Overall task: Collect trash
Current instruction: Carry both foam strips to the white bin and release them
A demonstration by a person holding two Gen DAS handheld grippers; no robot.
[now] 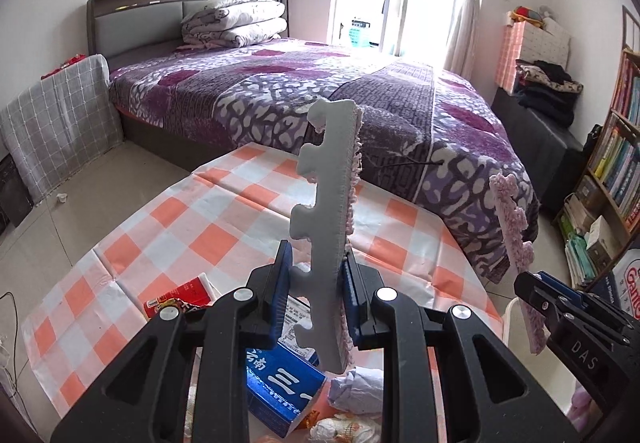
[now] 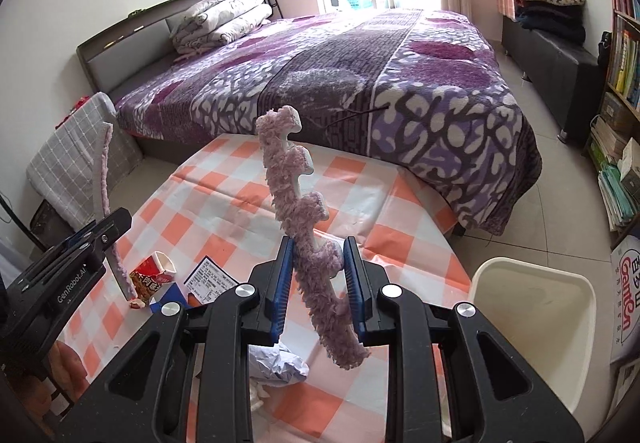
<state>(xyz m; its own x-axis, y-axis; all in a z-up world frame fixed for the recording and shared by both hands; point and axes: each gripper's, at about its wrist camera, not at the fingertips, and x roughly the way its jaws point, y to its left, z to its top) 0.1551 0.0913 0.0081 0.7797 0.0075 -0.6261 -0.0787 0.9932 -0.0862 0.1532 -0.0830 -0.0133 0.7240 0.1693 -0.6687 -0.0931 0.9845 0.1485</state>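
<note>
While a purple patterned bed [image 2: 360, 83] fills the room behind it, the checked tablecloth [image 1: 168, 227] covers the tabletop that carries the trash. Just off the tabletop's right edge stands a cream bin [image 2: 532, 327], open at the top.

The left gripper [image 1: 316, 295] is clamped on a grey-backed foam strip [image 1: 328, 211], a toothed puzzle-mat edging with pink pile on one face, held upright above the near part of the tabletop. The right gripper [image 2: 318, 279] grips a pink fluffy foam strip [image 2: 304, 227] of the same kind, tilted, above the near right part of the tabletop, beside the bin.

On the cloth near the near edge lie a blue carton [image 1: 280, 391], a red snack packet [image 2: 154, 275] towards the left, a printed paper slip [image 2: 210, 279] between them, and a crumpled white paper ball [image 2: 276, 363] nearest the front.
</note>
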